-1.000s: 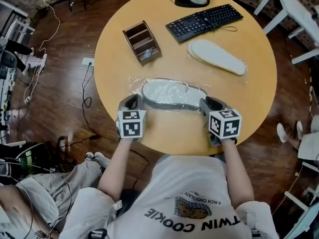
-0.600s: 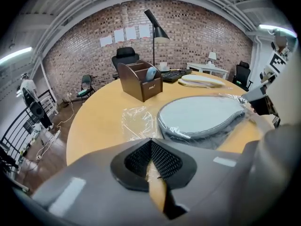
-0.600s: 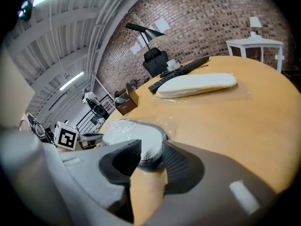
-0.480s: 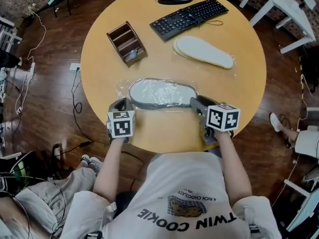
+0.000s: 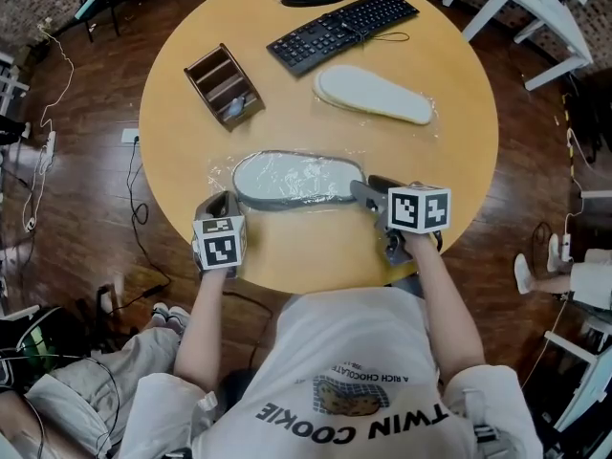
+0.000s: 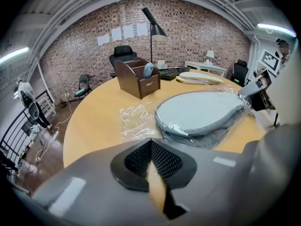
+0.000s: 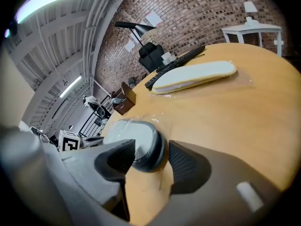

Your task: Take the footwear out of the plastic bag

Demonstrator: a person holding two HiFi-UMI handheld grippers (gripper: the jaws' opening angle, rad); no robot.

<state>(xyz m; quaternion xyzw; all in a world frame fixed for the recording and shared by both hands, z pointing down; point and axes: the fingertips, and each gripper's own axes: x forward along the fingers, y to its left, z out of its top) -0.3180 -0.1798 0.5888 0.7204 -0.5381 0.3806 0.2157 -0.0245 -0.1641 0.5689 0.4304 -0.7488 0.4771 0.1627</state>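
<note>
Right gripper (image 7: 149,149) has just been opening its jaws; they are now standing wide, straddling the end of the slipper (image 5: 292,178) at frame centre without pressing it. Left gripper (image 6: 150,141) is seemingly pinching the loose edge of the plastic bag (image 6: 136,119), so extraction is only beginning.

Office-type studio: brick wall (image 6: 188,27), round table (image 5: 459,161) bearing keyboard (image 5: 342,29) and desk organiser (image 5: 222,86), floor lamp (image 6: 156,28), swivel chair (image 6: 123,54), white desk (image 5: 535,8), wooden floor (image 5: 86,208).
</note>
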